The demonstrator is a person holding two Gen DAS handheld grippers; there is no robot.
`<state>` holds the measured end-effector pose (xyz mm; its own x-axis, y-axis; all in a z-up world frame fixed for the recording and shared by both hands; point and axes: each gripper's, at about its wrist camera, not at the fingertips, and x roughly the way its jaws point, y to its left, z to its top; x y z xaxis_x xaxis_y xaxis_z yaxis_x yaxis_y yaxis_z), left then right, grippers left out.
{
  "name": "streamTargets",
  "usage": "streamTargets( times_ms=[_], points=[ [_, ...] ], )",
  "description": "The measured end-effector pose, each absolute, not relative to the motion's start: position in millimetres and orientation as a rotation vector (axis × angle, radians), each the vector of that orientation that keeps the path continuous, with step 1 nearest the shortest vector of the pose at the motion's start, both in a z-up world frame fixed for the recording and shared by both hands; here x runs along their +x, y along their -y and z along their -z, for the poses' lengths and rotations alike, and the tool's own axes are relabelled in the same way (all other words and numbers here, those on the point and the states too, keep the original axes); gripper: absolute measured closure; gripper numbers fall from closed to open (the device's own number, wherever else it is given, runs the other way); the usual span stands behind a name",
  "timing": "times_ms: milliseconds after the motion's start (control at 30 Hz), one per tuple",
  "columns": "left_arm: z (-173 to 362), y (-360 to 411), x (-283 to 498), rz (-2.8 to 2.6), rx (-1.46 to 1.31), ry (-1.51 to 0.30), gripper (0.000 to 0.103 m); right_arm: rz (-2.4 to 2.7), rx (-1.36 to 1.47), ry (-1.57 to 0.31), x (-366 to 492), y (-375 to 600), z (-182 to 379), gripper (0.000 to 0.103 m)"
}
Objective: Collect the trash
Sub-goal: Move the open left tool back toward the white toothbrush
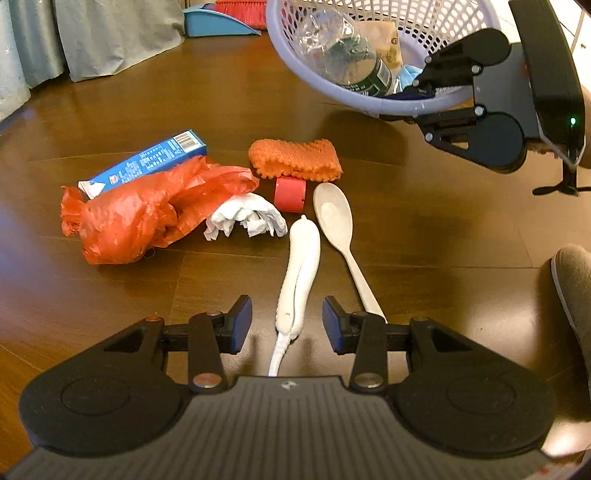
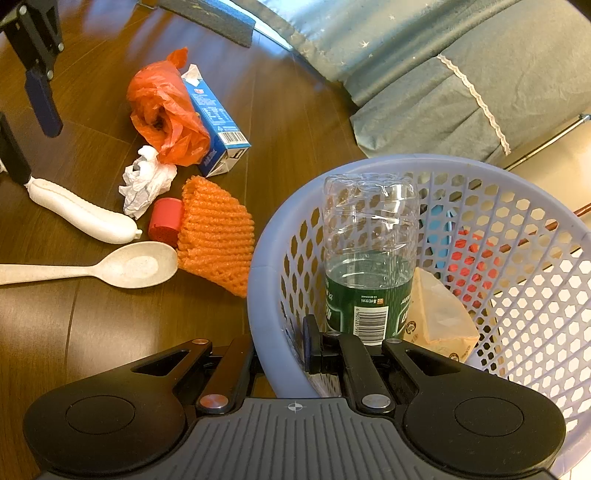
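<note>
On the wooden floor lies a white elongated piece with its near end between the open fingers of my left gripper; neither pad touches it. Beside it are a beige spoon, a red cap, an orange foam net, a crumpled tissue, a red plastic bag and a blue carton. My right gripper is shut on the rim of the lilac basket, which hangs tilted above the floor. The basket holds a clear bottle and a tan wrapper.
Grey-blue bed skirting hangs along the far side. A blue dustpan and a red brush lie at the back. A grey slipper stands at the right edge. In the right wrist view my left gripper shows at the upper left.
</note>
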<state>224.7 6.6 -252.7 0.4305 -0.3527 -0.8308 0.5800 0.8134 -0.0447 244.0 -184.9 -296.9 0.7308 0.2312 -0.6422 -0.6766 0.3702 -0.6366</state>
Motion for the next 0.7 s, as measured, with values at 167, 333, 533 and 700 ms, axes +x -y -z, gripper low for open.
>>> streamTargets(
  times_ms=[167, 333, 533, 700],
  points=[
    [258, -8, 228, 0.585, 0.264, -0.973, 0.067, -0.616, -1.041, -0.495, 244, 185, 297, 0.099],
    [261, -8, 230, 0.584, 0.267, -0.979, 0.067, -0.616, -1.041, -0.494, 244, 185, 297, 0.099],
    [265, -8, 230, 0.588, 0.273, -0.984, 0.067, -0.616, -1.042, -0.494, 244, 185, 297, 0.099],
    [271, -8, 231, 0.595, 0.277, -0.99, 0.067, -0.616, -1.041, -0.494, 244, 185, 297, 0.099]
  ],
)
